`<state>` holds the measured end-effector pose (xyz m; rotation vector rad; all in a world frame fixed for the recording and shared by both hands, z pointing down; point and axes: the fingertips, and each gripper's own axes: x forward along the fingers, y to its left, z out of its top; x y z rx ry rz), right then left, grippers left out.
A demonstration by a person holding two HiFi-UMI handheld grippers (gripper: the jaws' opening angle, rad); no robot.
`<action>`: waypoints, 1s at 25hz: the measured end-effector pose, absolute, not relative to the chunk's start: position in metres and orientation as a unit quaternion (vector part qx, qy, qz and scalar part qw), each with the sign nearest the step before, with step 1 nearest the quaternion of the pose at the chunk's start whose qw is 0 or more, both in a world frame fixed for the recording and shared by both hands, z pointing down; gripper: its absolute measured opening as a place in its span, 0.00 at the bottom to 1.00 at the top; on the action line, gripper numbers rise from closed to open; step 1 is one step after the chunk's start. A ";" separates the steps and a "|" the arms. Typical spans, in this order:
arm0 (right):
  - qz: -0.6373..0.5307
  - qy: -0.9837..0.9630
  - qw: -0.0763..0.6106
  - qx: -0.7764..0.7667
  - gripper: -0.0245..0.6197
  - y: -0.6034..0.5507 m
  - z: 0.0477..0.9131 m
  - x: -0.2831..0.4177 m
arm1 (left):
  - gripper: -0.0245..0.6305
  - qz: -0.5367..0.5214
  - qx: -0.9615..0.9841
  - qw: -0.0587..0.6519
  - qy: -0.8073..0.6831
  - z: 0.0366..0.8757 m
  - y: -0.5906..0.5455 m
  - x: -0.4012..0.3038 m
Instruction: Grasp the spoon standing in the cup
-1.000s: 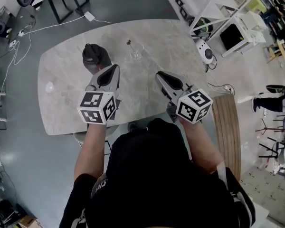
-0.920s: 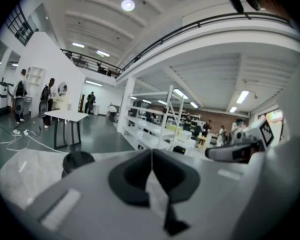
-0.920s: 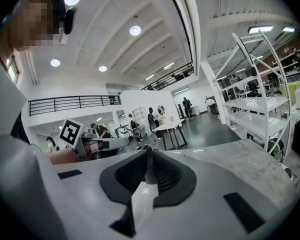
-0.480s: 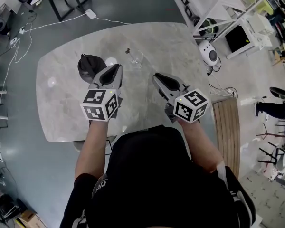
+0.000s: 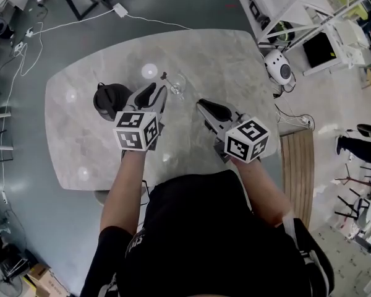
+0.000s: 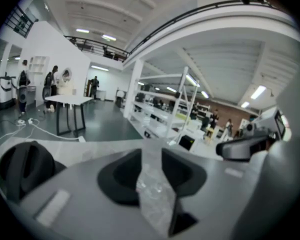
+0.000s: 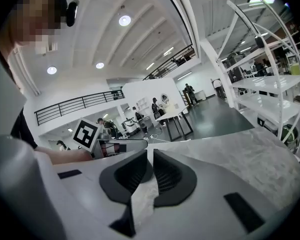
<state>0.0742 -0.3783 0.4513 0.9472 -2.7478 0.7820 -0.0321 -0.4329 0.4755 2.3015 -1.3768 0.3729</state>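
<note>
The spoon stands in a clear glass cup toward the far side of the grey marbled bench, its dark handle end poking up past the rim at the cup's left. The left gripper is just short of the cup; its jaws have just been opening and stand apart. In the left gripper view the blurred glass shows through their gap, but the pads do not touch it. A black kettle sits just left of that gripper. The right gripper hovers nearer the person, right of the cup, its jaws drawn together to a thin slit with nothing in it.
</note>
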 end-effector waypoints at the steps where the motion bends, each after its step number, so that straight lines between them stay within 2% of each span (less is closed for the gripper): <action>1: 0.262 -0.910 0.067 0.313 0.09 -0.382 0.454 0.075 | 0.24 0.139 0.828 0.219 -0.497 0.483 -0.438 -0.032; 11: 0.294 -0.899 0.081 0.313 0.09 -0.404 0.483 0.084 | 0.35 0.182 0.803 0.258 -0.506 0.549 -0.475 -0.034; 21: 0.315 -0.889 0.093 0.318 0.09 -0.412 0.501 0.089 | 0.35 0.216 0.799 0.275 -0.489 0.597 -0.500 -0.030; 25: 0.319 -0.885 0.094 0.325 0.09 -0.413 0.506 0.095 | 0.27 0.215 0.797 0.278 -0.491 0.603 -0.504 -0.031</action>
